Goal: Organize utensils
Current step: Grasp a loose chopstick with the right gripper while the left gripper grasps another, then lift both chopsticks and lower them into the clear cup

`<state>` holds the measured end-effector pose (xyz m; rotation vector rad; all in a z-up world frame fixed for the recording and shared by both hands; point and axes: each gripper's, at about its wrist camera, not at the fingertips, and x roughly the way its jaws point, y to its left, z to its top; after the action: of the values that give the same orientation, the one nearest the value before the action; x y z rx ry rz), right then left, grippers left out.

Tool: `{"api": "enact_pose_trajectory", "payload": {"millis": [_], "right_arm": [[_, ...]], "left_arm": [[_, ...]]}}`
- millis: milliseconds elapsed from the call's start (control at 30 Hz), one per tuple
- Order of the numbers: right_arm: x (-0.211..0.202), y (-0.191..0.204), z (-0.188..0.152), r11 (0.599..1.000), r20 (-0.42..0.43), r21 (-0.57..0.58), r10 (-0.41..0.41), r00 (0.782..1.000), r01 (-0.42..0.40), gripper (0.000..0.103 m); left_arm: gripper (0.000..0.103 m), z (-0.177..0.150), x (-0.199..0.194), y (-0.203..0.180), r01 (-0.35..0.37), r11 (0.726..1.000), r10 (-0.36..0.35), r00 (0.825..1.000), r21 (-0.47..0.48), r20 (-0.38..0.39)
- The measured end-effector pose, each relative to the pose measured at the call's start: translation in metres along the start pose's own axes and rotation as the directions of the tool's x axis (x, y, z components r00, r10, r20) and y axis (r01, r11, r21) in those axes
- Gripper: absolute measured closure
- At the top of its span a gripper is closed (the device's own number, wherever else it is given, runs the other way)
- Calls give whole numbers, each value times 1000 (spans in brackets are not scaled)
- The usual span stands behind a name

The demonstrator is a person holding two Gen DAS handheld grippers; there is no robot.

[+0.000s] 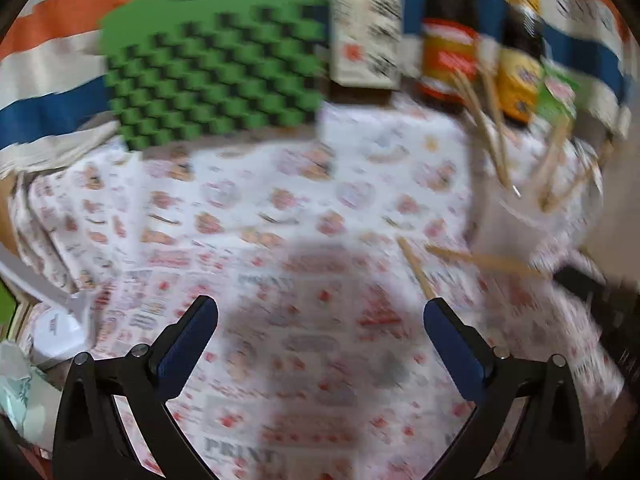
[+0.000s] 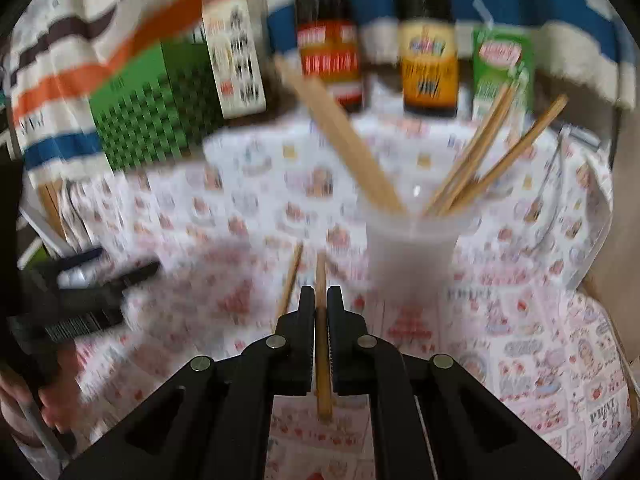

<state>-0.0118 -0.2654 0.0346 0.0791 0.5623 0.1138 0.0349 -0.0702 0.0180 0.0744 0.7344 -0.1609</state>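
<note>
Right claw (image 2: pixel 319 300) clamped on one chopstick (image 2: pixel 321 320) just short of the plastic cup (image 2: pixel 412 248) by the surface's far edge, left claw (image 1: pixel 320 320) wide and empty; risk: the thin stick pivots, clipping the cup's rim.

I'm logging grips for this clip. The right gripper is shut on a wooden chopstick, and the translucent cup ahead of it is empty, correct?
Not quite: the cup is not empty. The right wrist view shows several wooden chopsticks standing in it. The right gripper is indeed shut on a chopstick.
</note>
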Motion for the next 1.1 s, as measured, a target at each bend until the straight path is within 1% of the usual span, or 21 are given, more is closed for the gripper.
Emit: {"api": "enact_pose_trajectory", "payload": {"millis": [33, 67, 100, 133, 167, 200, 233, 333, 367, 433, 500, 600, 667, 700, 767, 800, 833, 967, 1000, 1033, 1100], "right_arm": [[-6, -1, 3, 1000, 36, 4, 0, 999, 0, 96], [-12, -3, 4, 1000, 67, 11, -1, 998, 1, 96], [-17, -3, 5, 1000, 88, 19, -4, 996, 2, 96], [-21, -4, 7, 999, 111, 33, -8, 994, 4, 96], [-23, -7, 8, 999, 122, 42, -10, 992, 5, 96], [-24, -8, 8, 999, 123, 42, -14, 992, 9, 96], [-24, -8, 9, 999, 118, 31, -19, 993, 15, 96], [-23, -11, 9, 999, 123, 33, -35, 992, 31, 96], [-23, -11, 9, 999, 123, 34, -32, 992, 28, 96], [-25, -13, 8, 999, 131, 37, -37, 991, 32, 96], [-25, -14, 9, 998, 134, 40, -44, 990, 39, 96], [-24, -18, 9, 997, 132, 60, -51, 990, 43, 96], [-23, -21, 10, 996, 132, 70, -55, 990, 46, 96], [-23, -21, 10, 996, 131, 72, -60, 990, 51, 96], [-25, -23, 11, 995, 141, 74, -71, 988, 61, 96], [-25, -24, 11, 995, 145, 74, -71, 987, 61, 96], [-25, -25, 12, 996, 146, 74, -67, 987, 57, 96], [-27, -29, 12, 995, 154, 92, -55, 987, 41, 96], [-28, -29, 13, 995, 161, 94, -51, 986, 36, 96], [-31, -30, 13, 995, 172, 99, -48, 984, 31, 96], [-36, -31, 14, 994, 193, 108, -39, 981, 19, 96]], "left_arm": [[6, -2, 2, -9, 21, 999, -20, 999, 26, -25], [11, -6, 5, -19, 57, 997, -54, 997, 50, -56], [22, -9, 8, -27, 98, 993, -92, 992, 68, -90], [30, -12, 11, -35, 138, 987, -127, 984, 80, -126], [33, -16, 13, -43, 169, 982, -153, 975, 90, -158], [39, -20, 15, -51, 190, 977, -170, 969, 101, -181], [43, -24, 17, -59, 199, 973, -175, 966, 117, -191], [49, -35, 19, -80, 180, 966, -142, 969, 185, -202], [49, -37, 20, -84, 180, 965, -139, 968, 191, -211], [52, -39, 23, -88, 196, 964, -153, 961, 178, -230], [53, -41, 27, -89, 195, 966, -153, 960, 168, -234], [63, -46, 34, -91, 179, 969, -132, 959, 172, -252], [70, -47, 35, -89, 179, 973, -141, 962, 149, -234], [73, -47, 35, -88, 188, 974, -154, 961, 130, -230], [77, -47, 35, -86, 180, 978, -153, 963, 107, -224], [84, -47, 35, -86, 177, 978, -151, 963, 106, -221], [94, -47, 35, -85, 176, 979, -150, 965, 105, -216], [97, -44, 35, -76, 183, 982, -168, 960, 49, -224], [98, -42, 32, -73, 180, 983, -168, 963, 38, -210], [98, -39, 26, -69, 168, 985, -159, 970, 33, -183], [98, -31, 10, -62, 158, 987, -154, 981, 23, -116]]}}
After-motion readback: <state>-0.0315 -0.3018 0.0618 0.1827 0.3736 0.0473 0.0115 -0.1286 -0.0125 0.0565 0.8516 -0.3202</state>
